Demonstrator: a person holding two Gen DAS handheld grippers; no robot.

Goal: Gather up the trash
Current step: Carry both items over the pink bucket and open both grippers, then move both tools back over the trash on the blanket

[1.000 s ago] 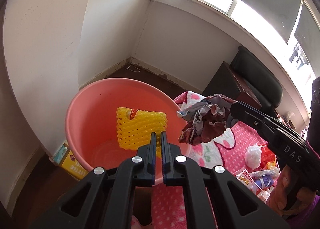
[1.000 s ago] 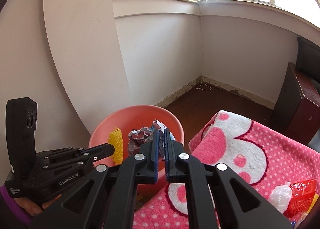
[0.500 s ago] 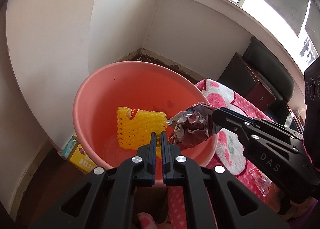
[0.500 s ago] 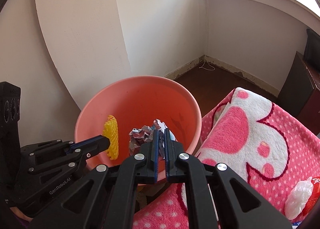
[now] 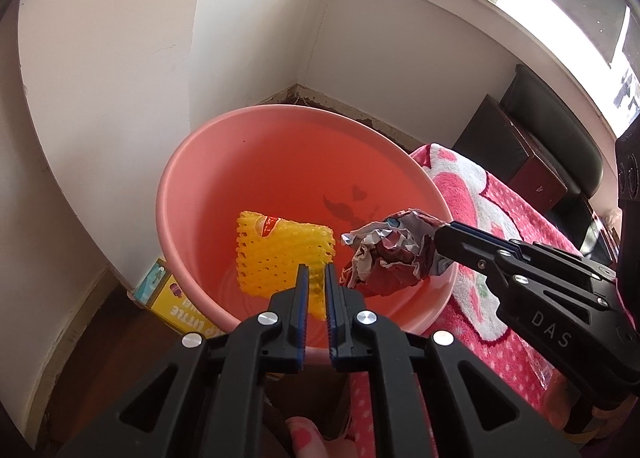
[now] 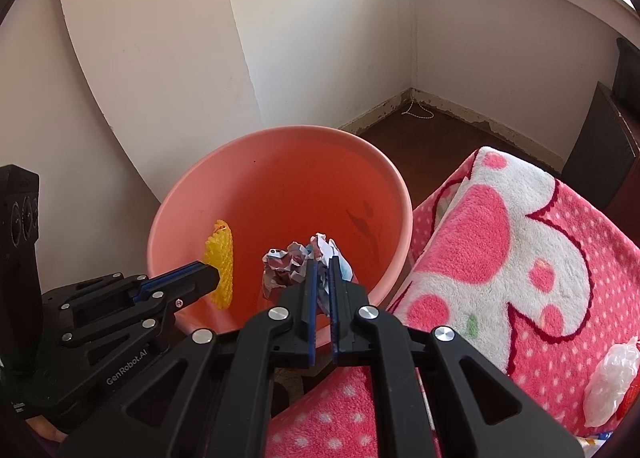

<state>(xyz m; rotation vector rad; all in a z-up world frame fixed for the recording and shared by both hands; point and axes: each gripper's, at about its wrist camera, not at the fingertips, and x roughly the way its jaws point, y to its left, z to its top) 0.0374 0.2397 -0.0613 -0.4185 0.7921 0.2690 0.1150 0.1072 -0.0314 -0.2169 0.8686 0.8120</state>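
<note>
White walls met in a corner behind a pink bucket [image 5: 192, 193]. Left gripper [image 5: 313, 278]: fingers nearly closed on yellow foam netting [image 5: 280, 254] over the bucket. Right gripper [image 6: 323, 278]: fingers clamped on a crumpled wrapper [image 6: 288, 266], beside a pink blanket [image 6: 520, 258].

A yellow foam net sleeve [image 5: 280, 254] hangs upright over the near-left inside of the pink bucket [image 5: 192, 185] — just right of it a crumpled red-and-silver wrapper [image 5: 392, 254] is held above the bucket's near-right rim.
</note>
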